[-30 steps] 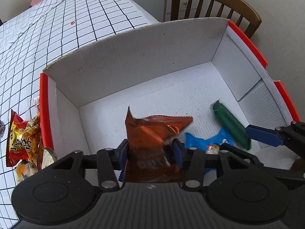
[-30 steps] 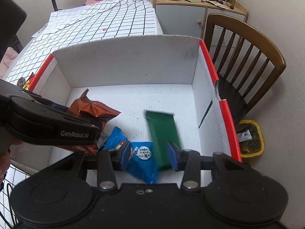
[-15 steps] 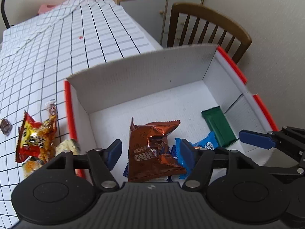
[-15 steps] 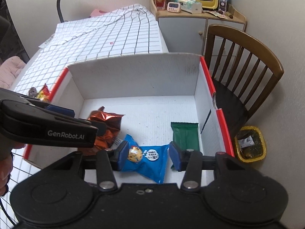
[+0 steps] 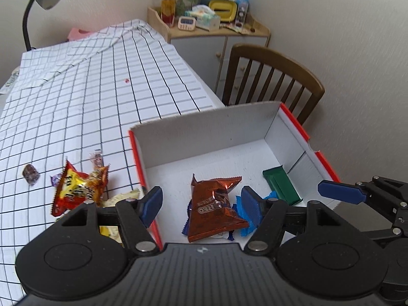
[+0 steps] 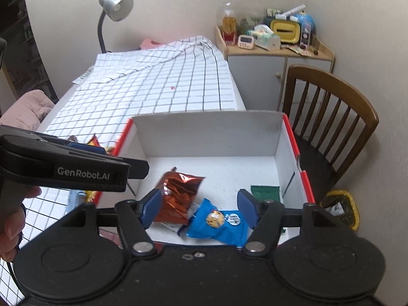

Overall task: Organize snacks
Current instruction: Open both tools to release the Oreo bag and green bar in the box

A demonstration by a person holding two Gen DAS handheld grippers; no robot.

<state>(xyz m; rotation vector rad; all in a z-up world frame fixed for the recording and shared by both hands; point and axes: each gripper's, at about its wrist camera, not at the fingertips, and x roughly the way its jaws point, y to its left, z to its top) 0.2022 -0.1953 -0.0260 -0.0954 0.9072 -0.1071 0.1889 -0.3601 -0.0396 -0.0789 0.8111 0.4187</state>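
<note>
A white cardboard box with red rims [image 5: 204, 137] [image 6: 204, 132] stands on the checked tablecloth. Inside lie a brown Oreo packet [image 5: 216, 209] [image 6: 178, 199], a blue snack packet [image 6: 219, 223] [image 5: 270, 196] and a green bar [image 5: 280, 186] [image 6: 265, 191]. My left gripper [image 5: 201, 204] is open and empty, raised above the box's near left part. My right gripper [image 6: 199, 207] is open and empty above the box's near edge. Left of the box lie a red-yellow snack bag [image 5: 74, 188], a pale packet [image 5: 122, 196] and small wrapped candies [image 5: 30, 174].
A wooden chair [image 5: 270, 81] [image 6: 329, 117] stands right of the table. A corner cabinet [image 6: 275, 48] with clutter is behind. A desk lamp [image 5: 38, 2] stands at the table's far left. A yellow bin [image 6: 341, 209] sits on the floor at the right.
My left gripper let go of the brown Oreo packet, which now lies in the box. Both grippers opened wider and rose up and back from the box.
</note>
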